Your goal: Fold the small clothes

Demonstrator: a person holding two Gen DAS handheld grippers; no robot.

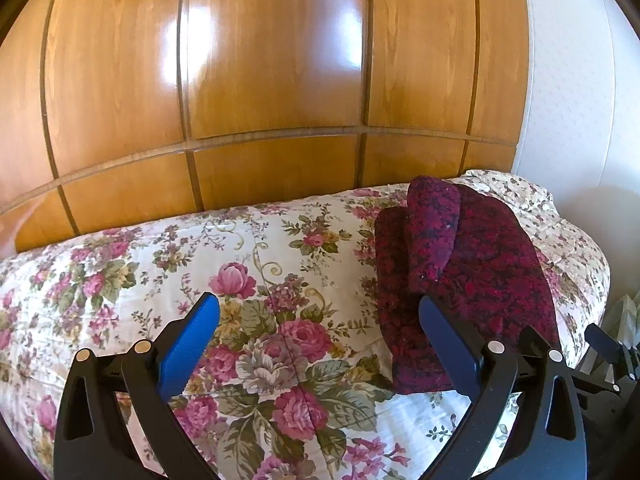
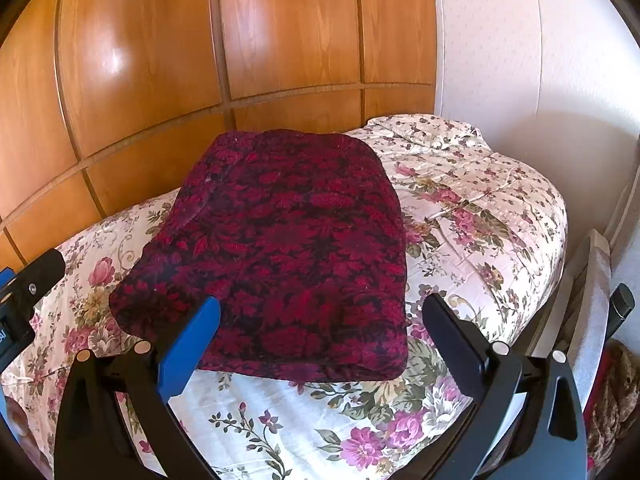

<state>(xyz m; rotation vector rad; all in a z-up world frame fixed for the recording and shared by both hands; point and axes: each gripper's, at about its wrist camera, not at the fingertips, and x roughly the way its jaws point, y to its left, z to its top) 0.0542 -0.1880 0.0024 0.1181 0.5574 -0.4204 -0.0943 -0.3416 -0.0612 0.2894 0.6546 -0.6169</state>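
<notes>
A dark red and black patterned garment [image 2: 288, 248] lies folded into a thick rectangle on the floral bedspread [image 2: 472, 216]. In the left wrist view the same garment [image 1: 472, 272] sits to the right, with a fold standing up along its left side. My right gripper [image 2: 320, 308] is open just in front of the garment's near edge, nothing between its blue fingers. My left gripper [image 1: 320, 304] is open over bare bedspread [image 1: 160, 280], its right finger [image 1: 448, 340] overlapping the garment's near corner in the picture. The other gripper's black body [image 2: 28, 292] shows at the left edge.
A glossy wooden panelled wardrobe [image 1: 280, 80] runs close behind the bed. A white wall [image 2: 520, 60] stands to the right. Beyond the bed's right edge are a white radiator-like object [image 2: 592, 280] and a brownish fabric heap [image 2: 612, 396].
</notes>
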